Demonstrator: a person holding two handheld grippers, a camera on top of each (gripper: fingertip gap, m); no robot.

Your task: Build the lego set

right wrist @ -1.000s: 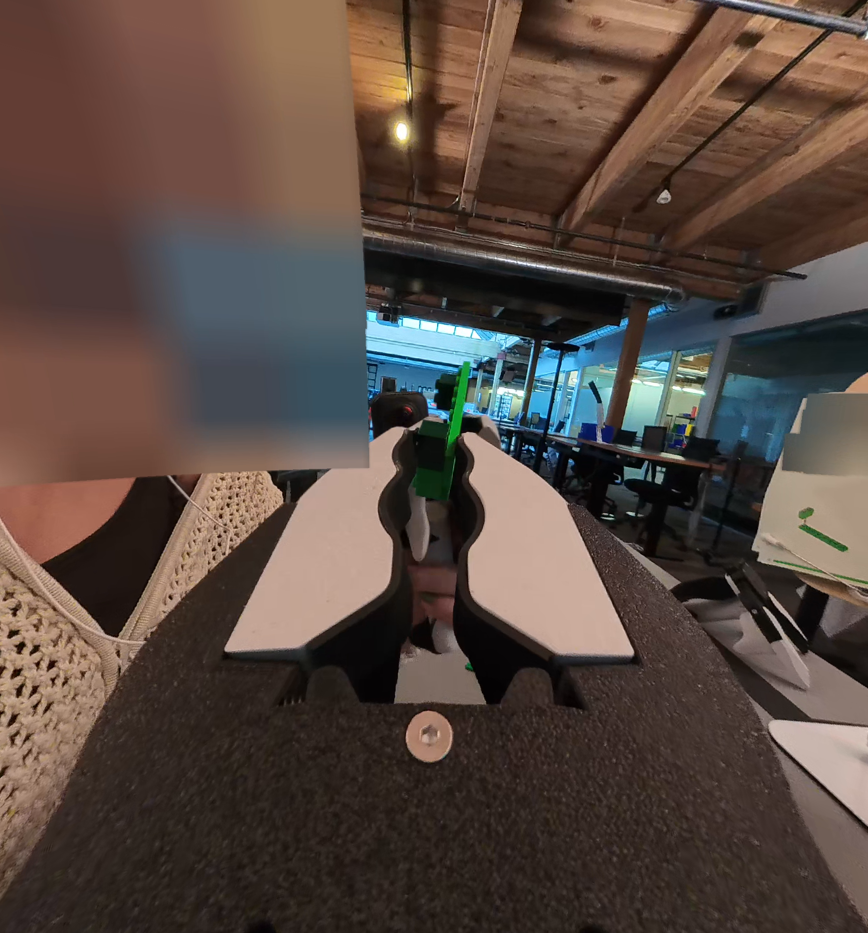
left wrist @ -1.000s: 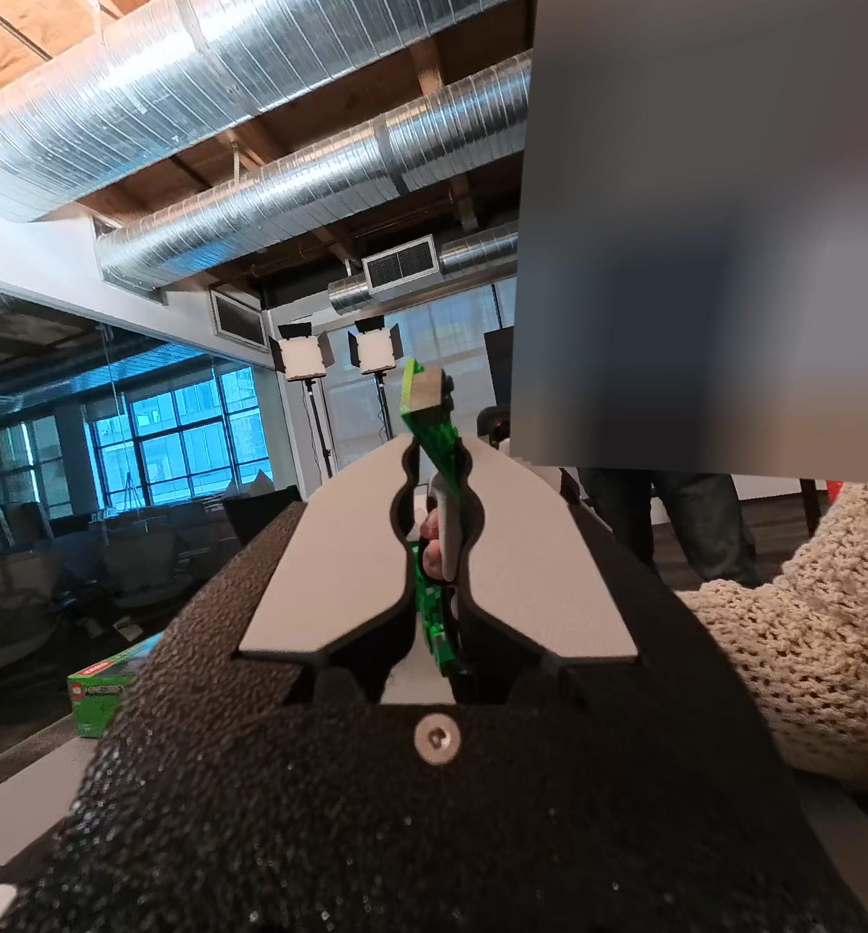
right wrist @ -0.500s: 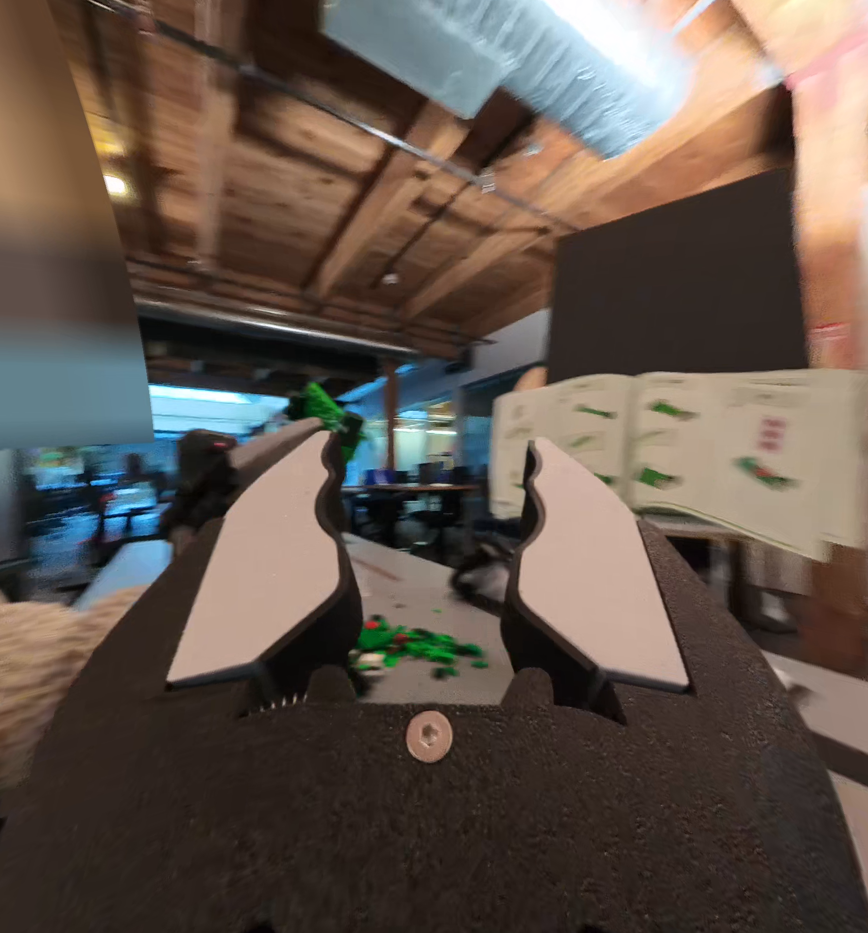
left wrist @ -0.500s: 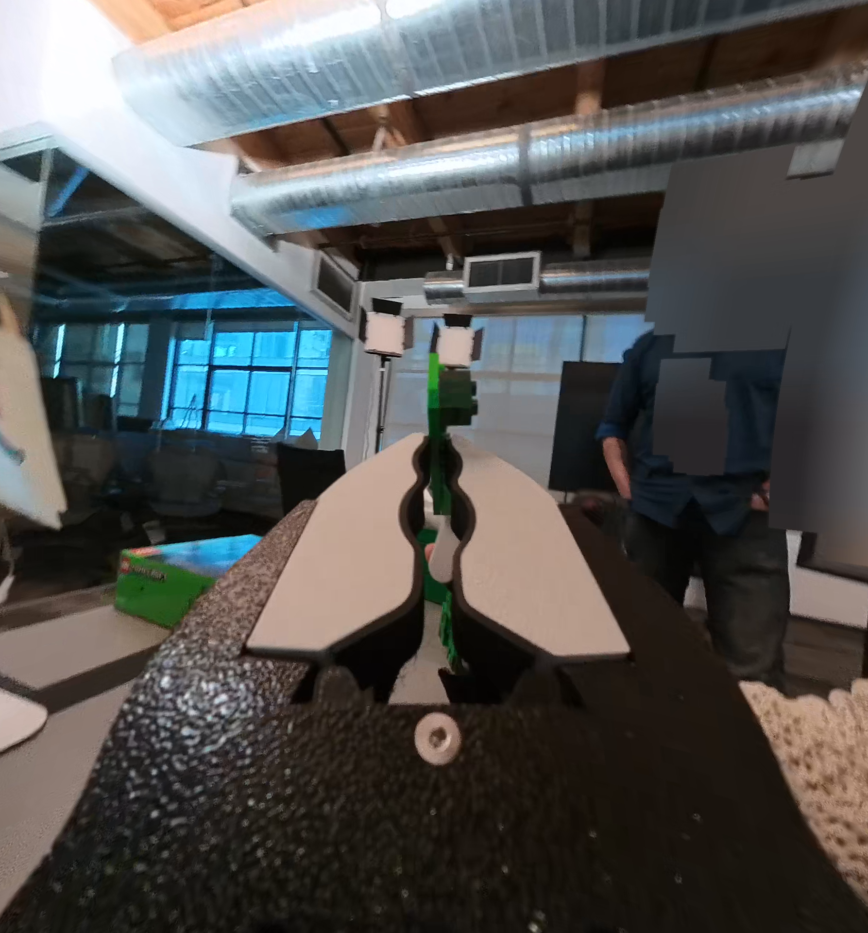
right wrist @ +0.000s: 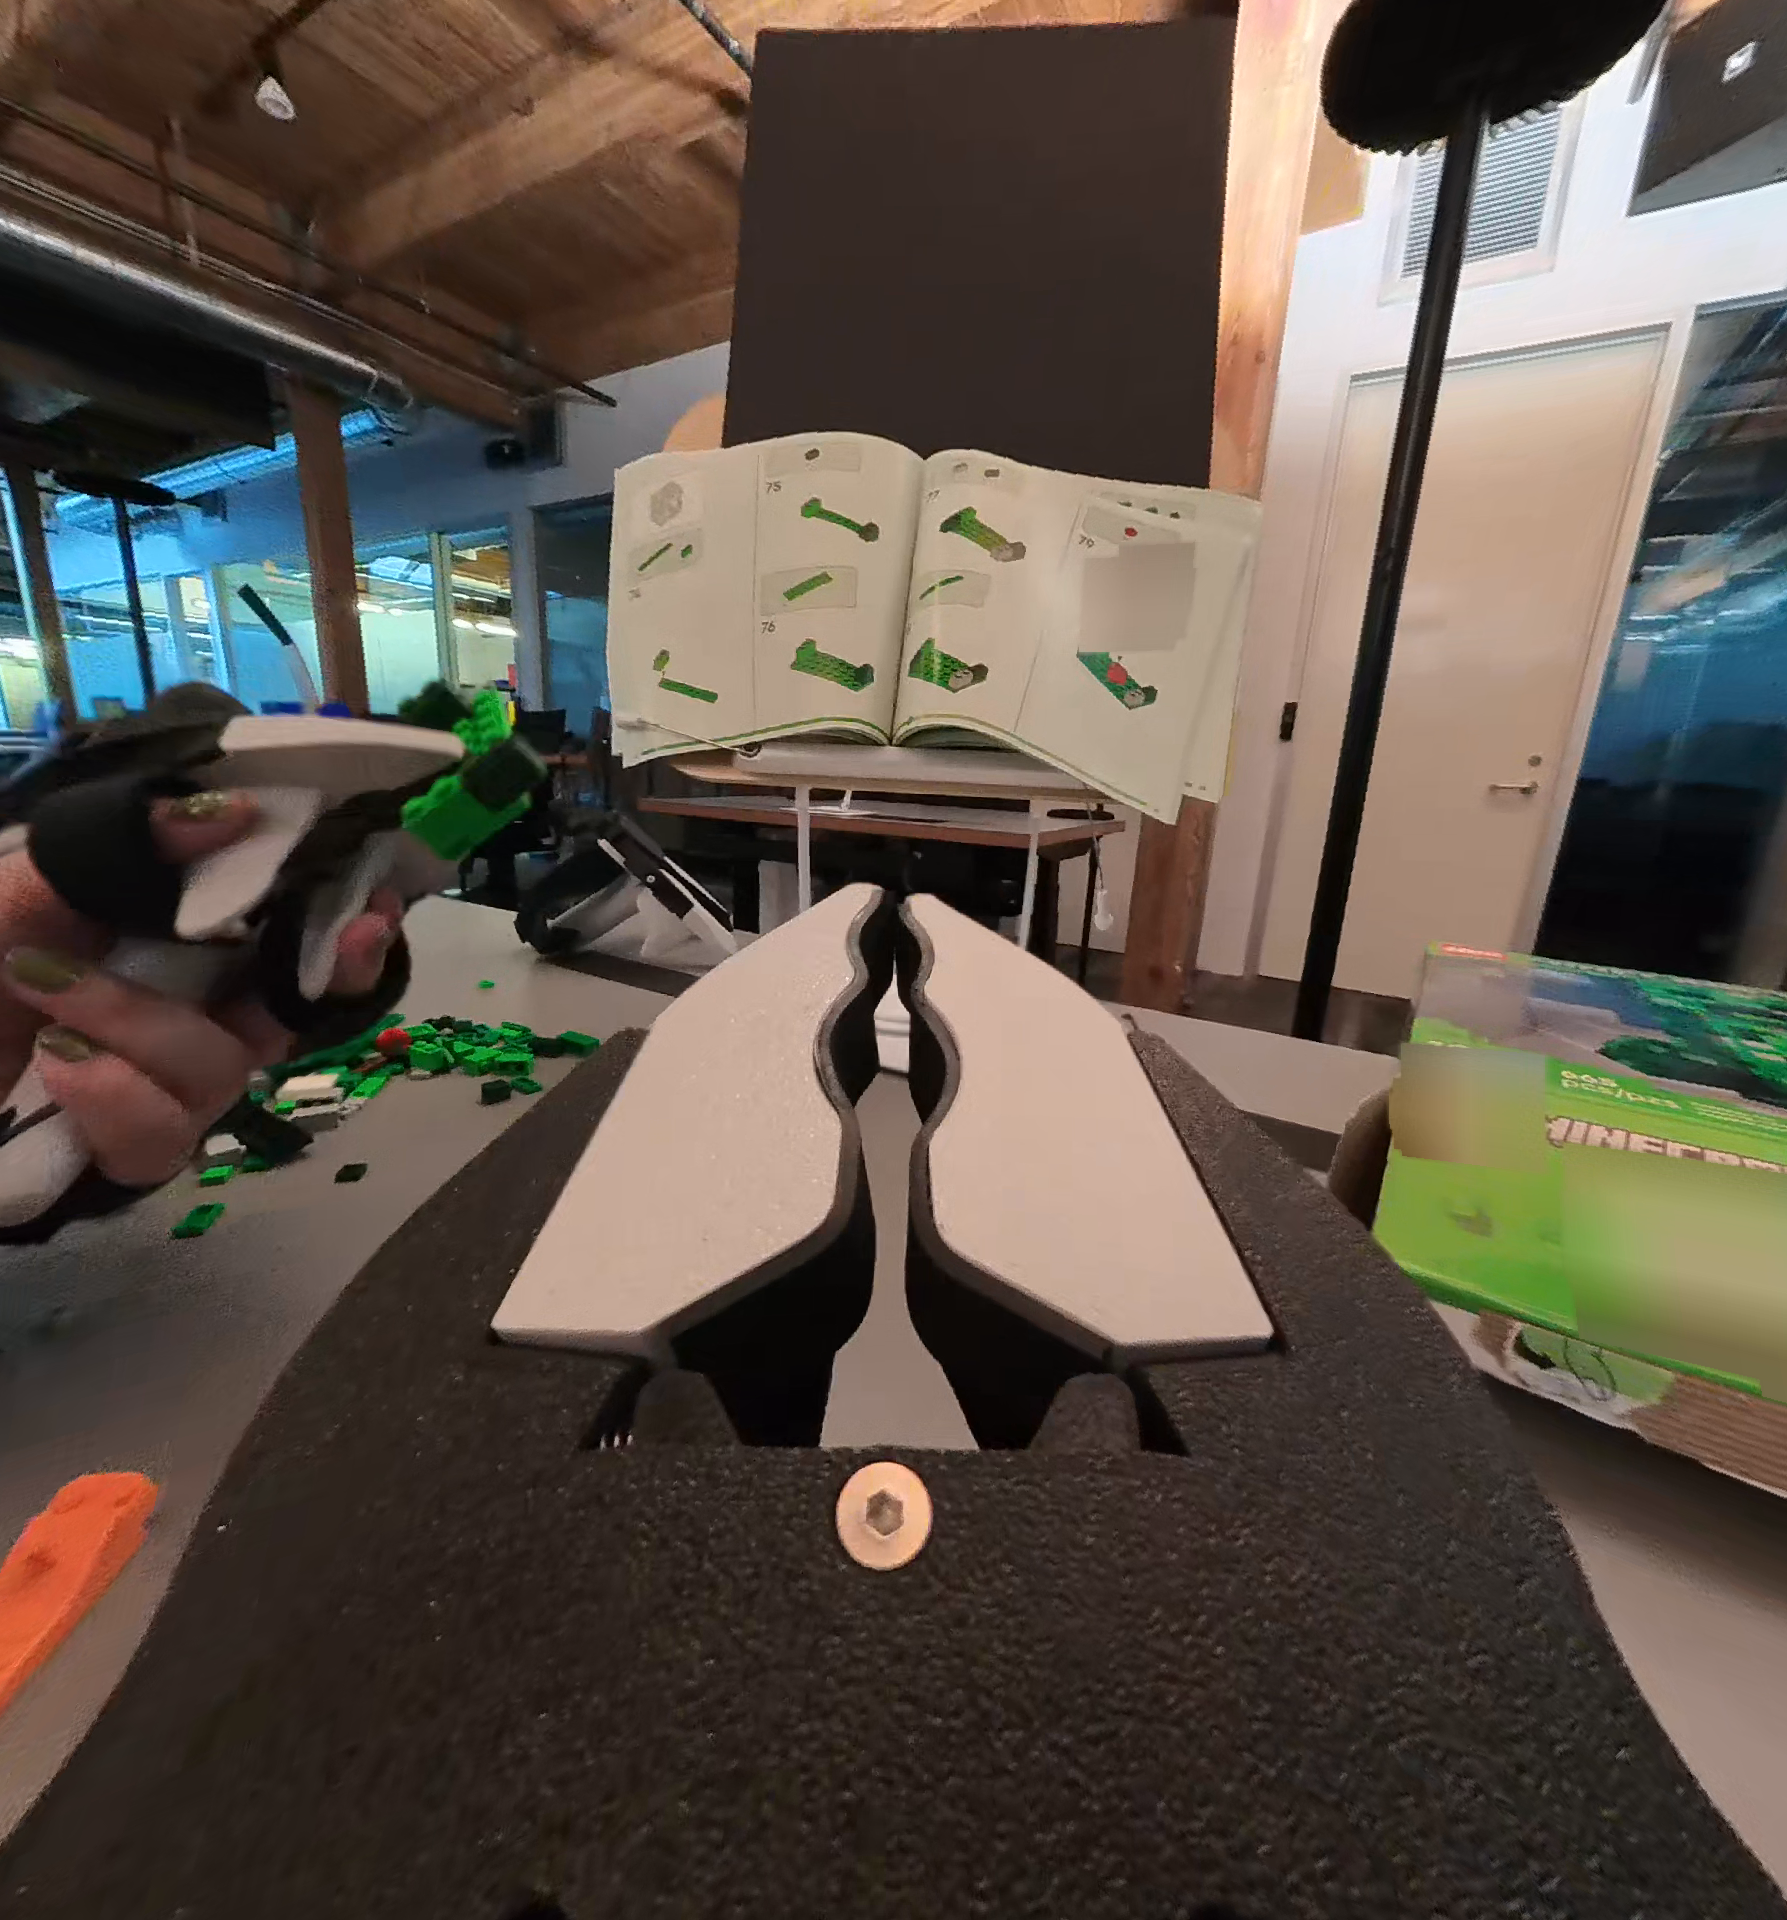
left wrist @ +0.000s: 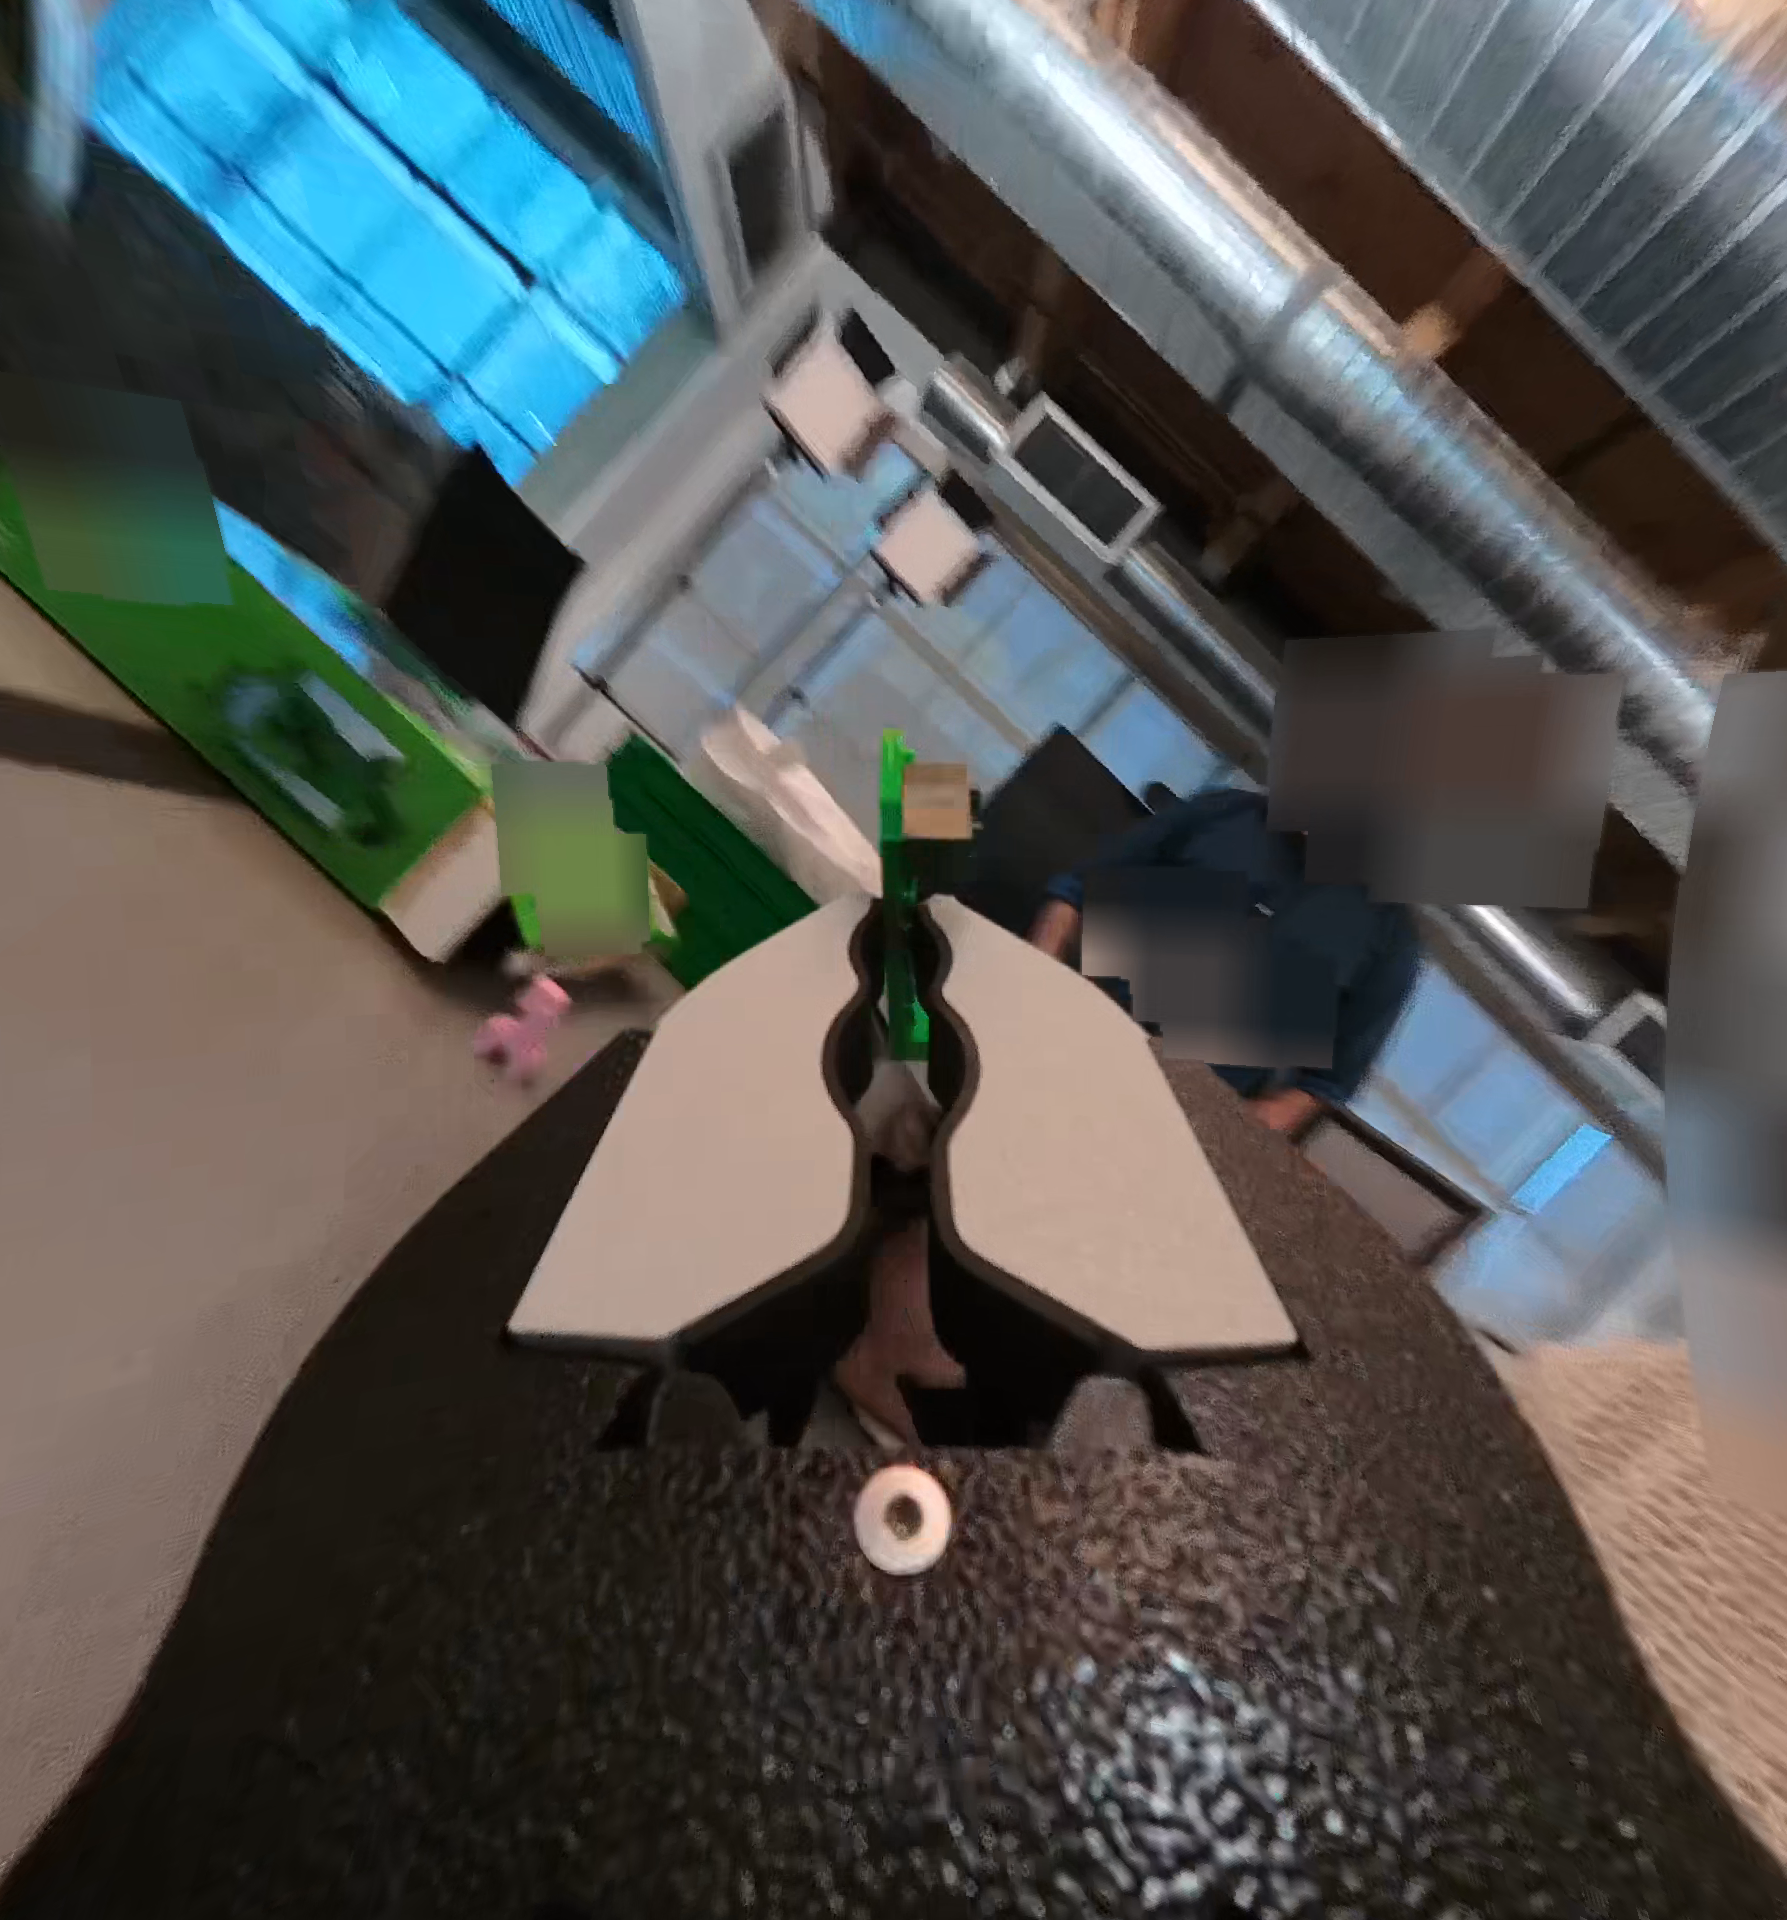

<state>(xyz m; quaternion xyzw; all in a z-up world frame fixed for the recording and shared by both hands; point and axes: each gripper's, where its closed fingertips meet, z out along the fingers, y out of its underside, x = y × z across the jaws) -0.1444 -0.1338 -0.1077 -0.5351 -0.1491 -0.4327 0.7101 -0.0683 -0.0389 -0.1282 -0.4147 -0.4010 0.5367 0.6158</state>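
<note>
Left of the open instruction booklet (right wrist: 930, 613), the left gripper (left wrist: 901, 914) pinches a light, rigid green lego assembly (right wrist: 473, 774), best held across its flat plate; right gripper (right wrist: 889, 914) closed, empty

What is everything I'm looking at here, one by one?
Lego assembly: one, green with a tan block, clamped in the left gripper.
Loose bricks: a pile, mostly green, on the table at left.
Instruction booklet: one, white, open on a stand behind.
Lego box: one, green, on the table at right.
Orange tool: one, table's near left edge.
Pink figure: one, blurred, on the table.
Left gripper: shut on the assembly, held by a hand.
Right gripper: shut, nothing in it.
</note>
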